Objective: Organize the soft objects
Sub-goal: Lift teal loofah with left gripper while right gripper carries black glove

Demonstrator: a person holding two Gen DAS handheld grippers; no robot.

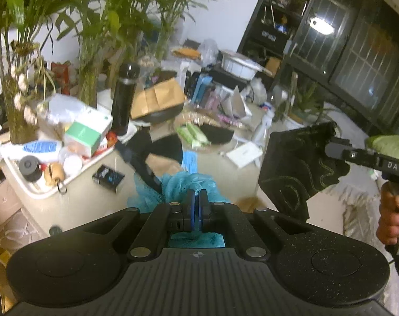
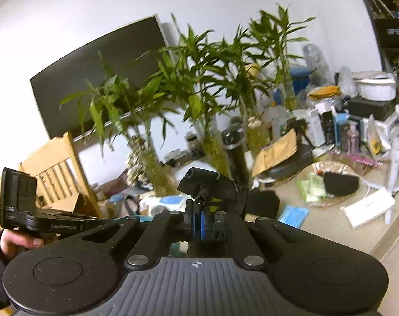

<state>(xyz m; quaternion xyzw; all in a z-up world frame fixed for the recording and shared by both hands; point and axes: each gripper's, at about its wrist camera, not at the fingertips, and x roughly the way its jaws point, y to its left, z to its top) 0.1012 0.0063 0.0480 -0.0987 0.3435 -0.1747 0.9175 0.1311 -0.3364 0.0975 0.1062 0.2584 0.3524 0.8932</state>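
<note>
White wall point(image 2: 94, 13) w/ dark panel point(image 2: 99, 79), wooden chair point(image 2: 54, 168) at left, black shelving unit point(image 1: 291, 21), barred dark window point(image 1: 357, 60) reflecting a lamp point(image 1: 321, 25).

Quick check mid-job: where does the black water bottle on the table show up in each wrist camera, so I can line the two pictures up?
Left wrist: the black water bottle stands upright left of centre, in the upper half, beside the brown paper bag.
Right wrist: the bottle rises just right of centre, behind the black cloth pinched in the right gripper.
Shared landmark: that brown paper bag, immediately right of the bottle in both views.
</note>
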